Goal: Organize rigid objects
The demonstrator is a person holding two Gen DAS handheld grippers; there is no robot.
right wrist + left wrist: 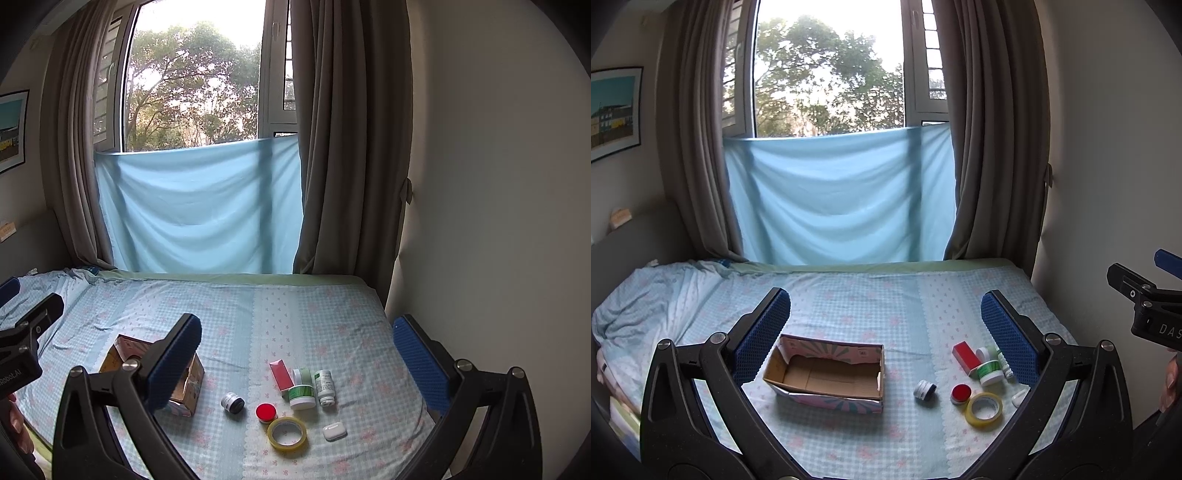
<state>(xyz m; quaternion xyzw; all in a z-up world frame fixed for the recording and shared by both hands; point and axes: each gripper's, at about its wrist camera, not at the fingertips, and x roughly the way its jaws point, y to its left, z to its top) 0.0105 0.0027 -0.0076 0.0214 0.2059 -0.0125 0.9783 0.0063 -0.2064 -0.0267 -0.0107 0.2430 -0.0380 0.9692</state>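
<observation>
An open, empty cardboard box [827,373] lies on the bed; it also shows in the right wrist view [184,387], partly behind a finger. Right of it lie a small silver-black jar [924,390] [232,403], a red-lidded jar [961,393] [266,412], a yellow tape roll [983,409] [287,434], a red box [966,356] [280,374], green-white jars [989,371] [302,396], a white bottle [325,386] and a white earbud case [334,431]. My left gripper [886,332] is open above the bed. My right gripper [297,354] is open above the small objects.
The bed sheet [295,314] is blue-checked. A wall [480,184] runs along the bed's right side. Grey curtains [993,147] and a light blue cloth [838,199] hang at the window behind. A crumpled quilt [646,295] lies at the left.
</observation>
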